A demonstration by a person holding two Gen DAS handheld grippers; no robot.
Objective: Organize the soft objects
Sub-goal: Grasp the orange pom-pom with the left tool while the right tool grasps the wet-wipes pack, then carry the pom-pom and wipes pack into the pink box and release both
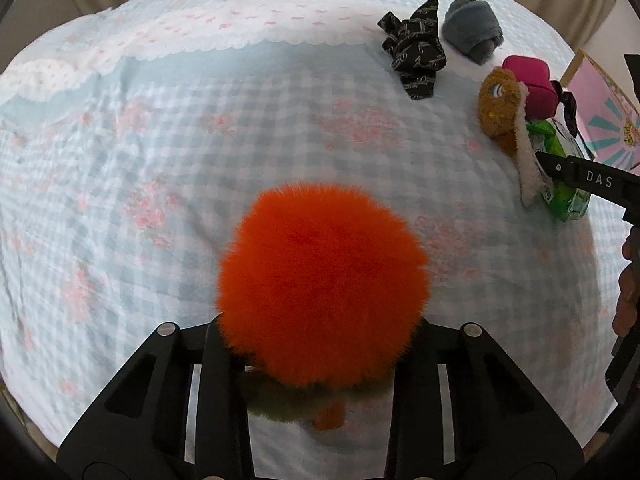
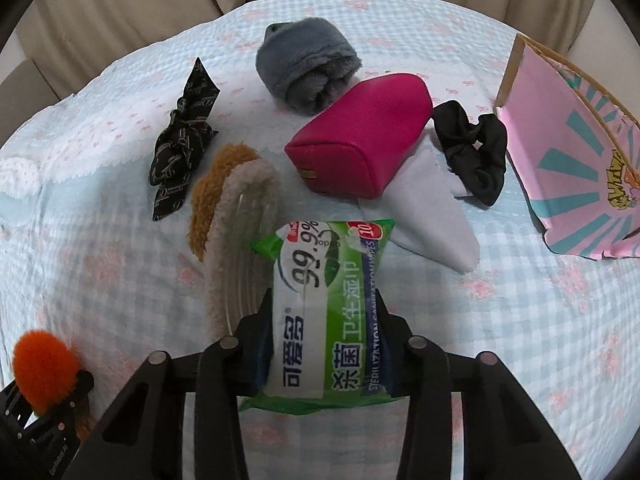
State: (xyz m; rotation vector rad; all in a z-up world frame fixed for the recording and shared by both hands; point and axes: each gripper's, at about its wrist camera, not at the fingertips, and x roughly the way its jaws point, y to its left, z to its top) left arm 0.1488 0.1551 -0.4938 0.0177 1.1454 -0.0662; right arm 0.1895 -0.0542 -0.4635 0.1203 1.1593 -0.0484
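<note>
An orange fluffy pom-pom [image 1: 320,276] fills the space between the fingers of my left gripper [image 1: 320,332], which is shut on it; a green fuzzy part [image 1: 280,404] shows beneath. The fingertips are hidden by the fur. That same pom-pom [image 2: 42,368] appears low on the left of the right wrist view. My right gripper [image 2: 324,320] is shut on a green and white pack of wipes [image 2: 324,280], its fingers pressing both sides just above the checked bed cover [image 2: 520,320]. A brown and cream fuzzy plush piece [image 2: 232,208] leans against the pack's left side.
Further back lie a black patterned bow [image 2: 182,136], a rolled grey plush cloth [image 2: 308,68], a magenta pouch [image 2: 360,136], a pale cloth [image 2: 432,216] and a black scrunchie [image 2: 472,148]. A pink box [image 2: 580,160] lies at the right edge. Beige curtains hang behind the bed.
</note>
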